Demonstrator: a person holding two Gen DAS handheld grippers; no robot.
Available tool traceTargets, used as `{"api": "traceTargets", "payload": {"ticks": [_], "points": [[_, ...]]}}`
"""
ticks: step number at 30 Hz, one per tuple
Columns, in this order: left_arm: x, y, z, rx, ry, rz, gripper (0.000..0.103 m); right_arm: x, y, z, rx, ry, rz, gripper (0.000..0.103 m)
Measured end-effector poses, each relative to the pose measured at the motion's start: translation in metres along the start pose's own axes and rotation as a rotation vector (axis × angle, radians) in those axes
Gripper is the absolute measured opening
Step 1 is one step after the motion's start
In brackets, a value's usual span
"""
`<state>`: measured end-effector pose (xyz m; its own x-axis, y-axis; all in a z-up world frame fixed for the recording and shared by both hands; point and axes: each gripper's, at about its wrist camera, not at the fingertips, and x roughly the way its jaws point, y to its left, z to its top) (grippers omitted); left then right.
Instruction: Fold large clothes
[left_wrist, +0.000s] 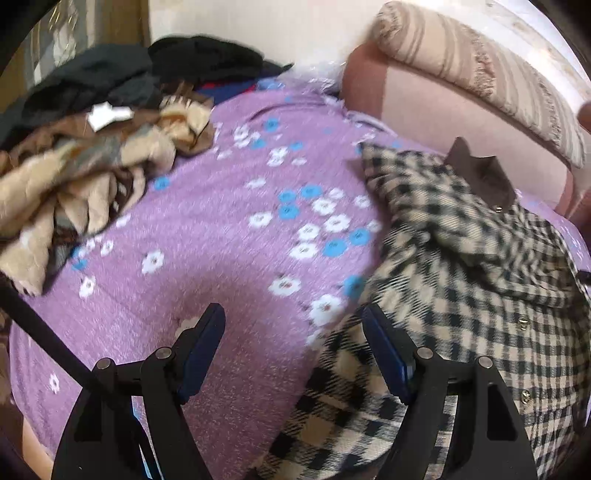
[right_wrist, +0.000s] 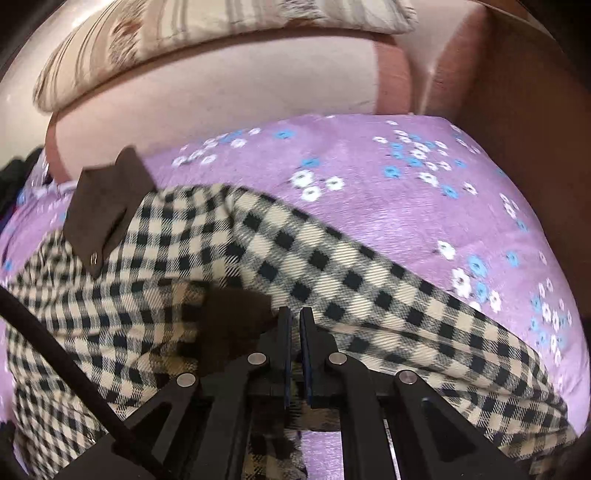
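Note:
A black-and-cream checked coat (left_wrist: 469, 280) with a brown collar (left_wrist: 484, 181) lies on the purple flowered bedspread (left_wrist: 229, 229), to the right in the left wrist view. My left gripper (left_wrist: 293, 317) is open above the bedspread, its right finger over the coat's left edge, holding nothing. In the right wrist view the coat (right_wrist: 303, 266) fills the middle, its collar (right_wrist: 107, 199) at the left. My right gripper (right_wrist: 295, 317) is shut on a fold of the checked coat near a dark brown patch (right_wrist: 236, 314).
A heap of brown, cream and dark clothes (left_wrist: 85, 155) lies at the bed's far left. A pink headboard (left_wrist: 443, 110) with a striped pillow (left_wrist: 480, 70) on it stands behind the coat. A brown wooden panel (right_wrist: 524, 122) borders the bed on the right.

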<state>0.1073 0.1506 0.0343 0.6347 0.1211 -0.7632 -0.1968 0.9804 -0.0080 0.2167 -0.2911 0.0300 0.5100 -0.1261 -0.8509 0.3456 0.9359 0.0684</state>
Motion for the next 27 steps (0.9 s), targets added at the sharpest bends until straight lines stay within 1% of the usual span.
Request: {"api": "traceTargets", "payload": {"ticks": [2, 3, 5, 8, 9, 10, 11, 14, 17, 19, 21, 22, 24, 26, 27], "points": [[-0.001, -0.007, 0.002, 0.029, -0.01, 0.014, 0.076, -0.02, 0.0, -0.001, 0.02, -0.062, 0.032, 0.009], [0.001, -0.008, 0.003, 0.032, -0.005, 0.026, 0.076, -0.032, 0.006, -0.002, 0.014, -0.086, 0.065, 0.012], [0.005, -0.006, 0.004, 0.011, 0.021, 0.033, 0.077, -0.046, 0.025, -0.005, -0.016, -0.095, 0.154, 0.012], [0.003, 0.0, 0.008, -0.033, 0.034, -0.002, 0.076, -0.058, 0.075, -0.014, -0.109, -0.063, 0.318, 0.012], [0.001, 0.0, 0.008, -0.041, 0.03, -0.004, 0.076, -0.059, 0.098, -0.019, -0.152, -0.036, 0.384, 0.012], [-0.002, 0.002, 0.009, -0.051, 0.024, -0.007, 0.076, -0.058, 0.116, -0.025, -0.184, -0.014, 0.424, 0.012], [-0.003, 0.004, 0.01, -0.059, 0.02, -0.01, 0.076, -0.055, 0.144, -0.033, -0.235, 0.016, 0.472, 0.012], [-0.004, 0.009, 0.015, -0.078, 0.017, -0.014, 0.076, -0.04, 0.208, -0.056, -0.345, 0.061, 0.501, 0.012], [-0.003, 0.015, 0.019, -0.104, 0.013, -0.013, 0.076, -0.012, 0.254, -0.071, -0.382, 0.138, 0.525, 0.012], [-0.004, 0.018, 0.022, -0.117, 0.006, -0.012, 0.076, 0.018, 0.282, -0.078, -0.397, 0.2, 0.487, 0.013], [-0.007, 0.019, 0.026, -0.122, -0.004, -0.016, 0.076, 0.02, 0.287, -0.078, -0.385, 0.154, 0.466, 0.012], [-0.008, 0.019, 0.027, -0.125, -0.01, -0.015, 0.076, 0.019, 0.288, -0.075, -0.379, 0.161, 0.46, 0.012], [-0.009, 0.018, 0.027, -0.13, -0.012, -0.02, 0.076, 0.006, 0.278, -0.072, -0.35, 0.169, 0.49, 0.013], [-0.009, 0.014, 0.025, -0.129, -0.007, -0.028, 0.076, -0.013, 0.259, -0.073, -0.334, 0.146, 0.516, 0.017], [-0.01, 0.012, 0.024, -0.123, -0.008, -0.029, 0.076, -0.025, 0.245, -0.075, -0.334, 0.129, 0.518, 0.024]]}}
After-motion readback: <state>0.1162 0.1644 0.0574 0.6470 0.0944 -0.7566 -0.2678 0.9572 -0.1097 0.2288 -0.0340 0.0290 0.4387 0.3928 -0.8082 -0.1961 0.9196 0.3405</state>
